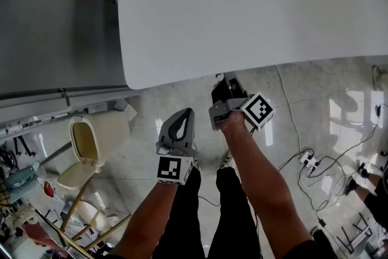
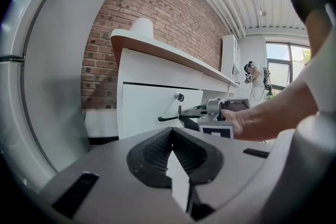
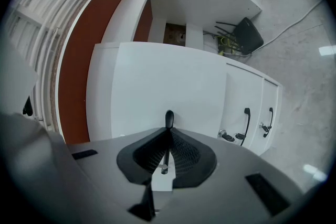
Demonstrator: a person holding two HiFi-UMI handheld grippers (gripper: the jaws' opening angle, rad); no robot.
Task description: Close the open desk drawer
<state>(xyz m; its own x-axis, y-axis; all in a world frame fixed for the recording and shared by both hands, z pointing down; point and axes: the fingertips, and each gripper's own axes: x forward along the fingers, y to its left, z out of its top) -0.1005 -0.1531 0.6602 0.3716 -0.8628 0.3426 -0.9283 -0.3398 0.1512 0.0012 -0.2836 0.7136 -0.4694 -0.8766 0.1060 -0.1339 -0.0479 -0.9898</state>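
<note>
The white desk [image 1: 242, 9] fills the top of the head view. Its white drawer front [image 2: 152, 107] carries a keyed lock [image 2: 179, 97] and a black handle [image 2: 167, 118]. My right gripper [image 1: 223, 89] sits tucked under the desk edge, shut on that handle [image 3: 169, 117]. The handle's tip pokes out beyond the closed jaws [image 3: 169, 131]. How far the drawer front [image 3: 157, 86] stands out is unclear. My left gripper [image 1: 182, 124] hangs lower and to the left, off the desk, shut with nothing in it [image 2: 172, 131].
Two more black handles [image 3: 247, 122] sit on the neighbouring white fronts. A black chair [image 3: 247, 34] stands under the desk. A cream bin-like seat [image 1: 91, 142] and wooden legs [image 1: 79, 215] are on the floor at left. Cables and a power strip [image 1: 309, 161] lie at right.
</note>
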